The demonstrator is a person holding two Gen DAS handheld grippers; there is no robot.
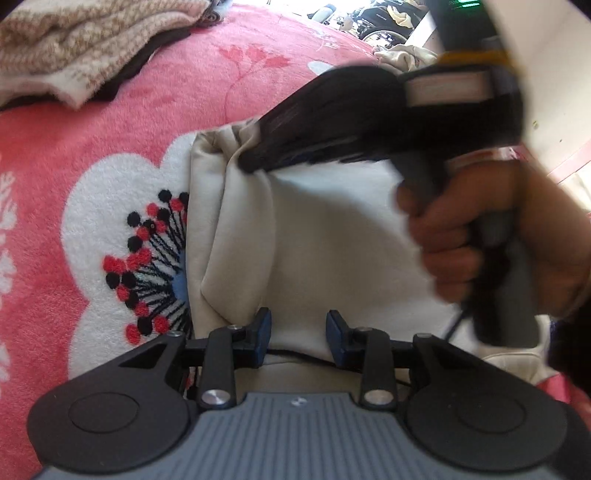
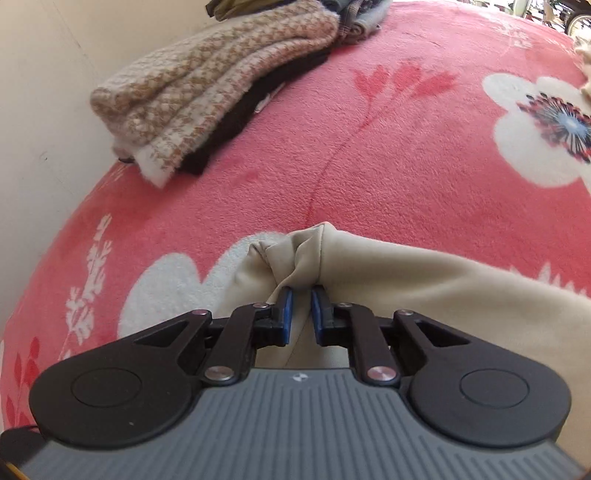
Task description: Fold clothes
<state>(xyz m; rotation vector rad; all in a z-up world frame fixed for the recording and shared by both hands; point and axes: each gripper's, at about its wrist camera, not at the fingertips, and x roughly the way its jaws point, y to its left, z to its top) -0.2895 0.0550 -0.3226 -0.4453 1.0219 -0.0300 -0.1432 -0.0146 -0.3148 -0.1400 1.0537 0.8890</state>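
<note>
A cream garment [image 1: 325, 236] lies on a pink flowered blanket [image 1: 110, 129]. My left gripper [image 1: 298, 326] is open just above the garment's near part, holding nothing. My right gripper [image 2: 302, 295] is shut on a bunched fold of the cream garment [image 2: 299, 254] and pinches it at the garment's far left corner. In the left wrist view the right gripper [image 1: 251, 162] shows from the side, blurred, with the hand that holds it [image 1: 480, 229] at the right.
A folded brown-and-white knit [image 2: 207, 92] lies on dark clothes [image 2: 225, 136] at the blanket's [image 2: 369, 166] far left, next to a cream wall [image 2: 37, 110]. More cloth and a wheelchair [image 1: 384, 22] stand beyond the bed's far edge.
</note>
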